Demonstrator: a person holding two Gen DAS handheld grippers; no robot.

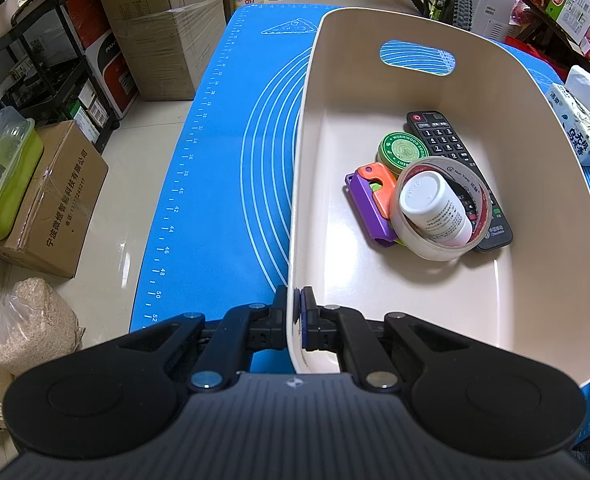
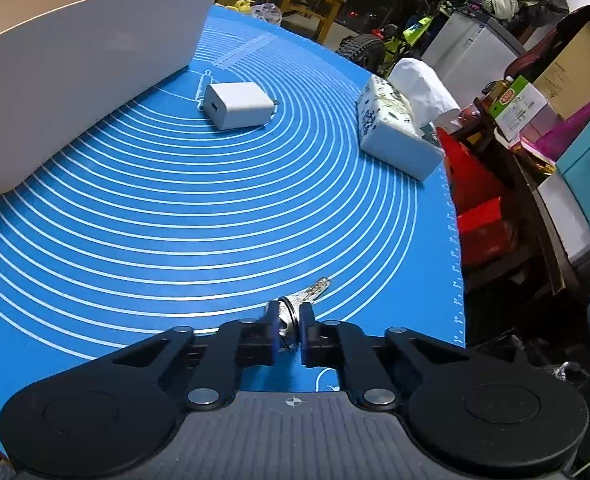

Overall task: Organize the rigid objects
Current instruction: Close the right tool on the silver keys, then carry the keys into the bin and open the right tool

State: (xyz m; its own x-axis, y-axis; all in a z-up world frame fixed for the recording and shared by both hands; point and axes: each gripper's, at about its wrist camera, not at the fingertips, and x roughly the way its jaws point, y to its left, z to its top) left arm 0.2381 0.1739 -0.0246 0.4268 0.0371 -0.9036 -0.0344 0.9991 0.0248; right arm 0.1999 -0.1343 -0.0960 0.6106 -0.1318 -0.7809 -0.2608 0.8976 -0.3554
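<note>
At the near corner of the cream bin [image 1: 475,80] your left gripper [image 1: 297,316] is pinched tight on the wall, one pad inside and one outside, likely to steady the bin while you load it; the remote, tape roll and bottle already lie within. Your right gripper [image 2: 287,326] has clamped down on the key [image 2: 315,289] by its ring (blade poking forward, low over the blue mat [image 2: 215,220]); the white charger [image 2: 237,105] waits beside the bin.
</note>
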